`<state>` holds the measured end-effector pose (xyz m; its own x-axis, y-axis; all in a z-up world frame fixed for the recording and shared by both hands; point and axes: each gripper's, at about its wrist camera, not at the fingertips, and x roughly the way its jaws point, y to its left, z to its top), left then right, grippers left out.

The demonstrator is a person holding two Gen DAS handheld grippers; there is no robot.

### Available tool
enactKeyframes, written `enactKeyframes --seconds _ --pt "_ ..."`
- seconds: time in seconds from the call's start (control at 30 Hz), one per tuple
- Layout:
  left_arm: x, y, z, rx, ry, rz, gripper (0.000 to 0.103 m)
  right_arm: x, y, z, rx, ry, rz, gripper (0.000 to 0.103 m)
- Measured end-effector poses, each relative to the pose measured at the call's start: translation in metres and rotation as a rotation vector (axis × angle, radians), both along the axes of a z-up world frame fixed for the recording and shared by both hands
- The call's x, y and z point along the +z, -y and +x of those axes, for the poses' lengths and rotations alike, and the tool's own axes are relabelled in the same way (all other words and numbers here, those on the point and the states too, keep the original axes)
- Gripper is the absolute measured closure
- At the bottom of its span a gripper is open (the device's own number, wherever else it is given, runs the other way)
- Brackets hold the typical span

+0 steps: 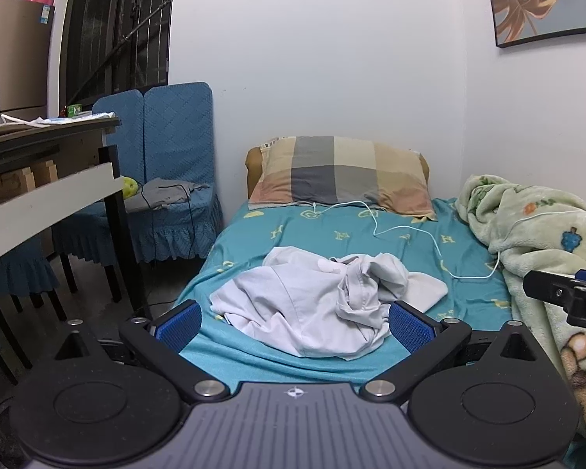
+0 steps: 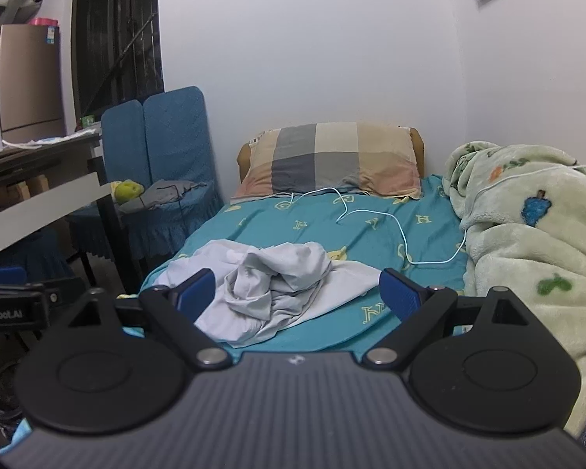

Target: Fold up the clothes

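Note:
A crumpled pale grey-white garment (image 1: pixel 316 301) lies in a heap on the teal bed sheet (image 1: pixel 332 234), near the bed's foot. My left gripper (image 1: pixel 295 322) hovers short of the heap, jaws wide open, blue pads either side of its near edge and apart from the cloth. In the right wrist view the same garment (image 2: pixel 265 289) lies ahead and a little left. My right gripper (image 2: pixel 299 293) is also wide open and holds nothing. The right gripper's body shows at the right edge of the left wrist view.
A checked pillow (image 1: pixel 342 174) lies at the head of the bed. A green fleece blanket (image 1: pixel 543 234) is piled along the right side, with a white cable (image 1: pixel 406 230) trailing across the sheet. Blue-covered chairs (image 1: pixel 172 179) and a table (image 1: pixel 47 144) stand to the left.

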<state>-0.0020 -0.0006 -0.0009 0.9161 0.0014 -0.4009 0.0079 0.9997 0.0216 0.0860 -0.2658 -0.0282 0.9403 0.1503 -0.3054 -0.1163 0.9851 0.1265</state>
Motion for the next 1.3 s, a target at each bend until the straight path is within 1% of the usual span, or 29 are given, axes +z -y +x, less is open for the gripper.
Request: enactKeyframes --seconds 0.1,0.17,0.2,0.27,0.3,0.4,0.87,1.0,1.17,1.3 --pt "-0.001 0.001 -0.003 -0.012 0.017 -0.01 0.0 -0.001 -0.001 0.002 -0.004 -0.014 -0.001 0.011" --pt "-0.003 0.003 -0.005 -0.019 0.026 -0.009 0.0 -0.004 0.003 -0.003 -0.022 0.007 0.011 0.011" --pt "-0.004 0.007 -0.005 -0.016 0.021 0.008 0.0 -0.004 0.007 0.0 -0.019 0.005 0.021 0.011" --pt "-0.005 0.008 -0.004 -0.016 0.012 0.017 0.0 -0.002 0.009 0.001 -0.024 0.002 0.024 0.011" --pt "-0.005 0.008 -0.006 -0.017 0.012 0.018 0.0 -0.007 0.011 0.003 -0.029 -0.003 0.028 0.011" --pt "-0.009 0.008 -0.007 -0.02 0.013 0.019 0.0 -0.015 0.018 0.007 -0.036 -0.011 0.052 0.011" --pt "-0.018 0.004 -0.005 0.011 0.011 0.02 0.0 -0.016 0.02 0.005 -0.035 -0.002 0.065 0.011" --pt "-0.021 0.004 -0.003 -0.008 0.004 0.009 0.0 -0.016 0.022 0.004 -0.031 -0.001 0.077 0.011" --pt "-0.025 0.007 0.0 -0.028 0.0 0.017 0.0 -0.016 0.024 0.003 -0.027 0.003 0.091 0.011" --pt "-0.028 0.009 0.008 -0.049 -0.019 0.013 0.0 -0.017 0.023 0.002 -0.035 -0.008 0.079 0.011"
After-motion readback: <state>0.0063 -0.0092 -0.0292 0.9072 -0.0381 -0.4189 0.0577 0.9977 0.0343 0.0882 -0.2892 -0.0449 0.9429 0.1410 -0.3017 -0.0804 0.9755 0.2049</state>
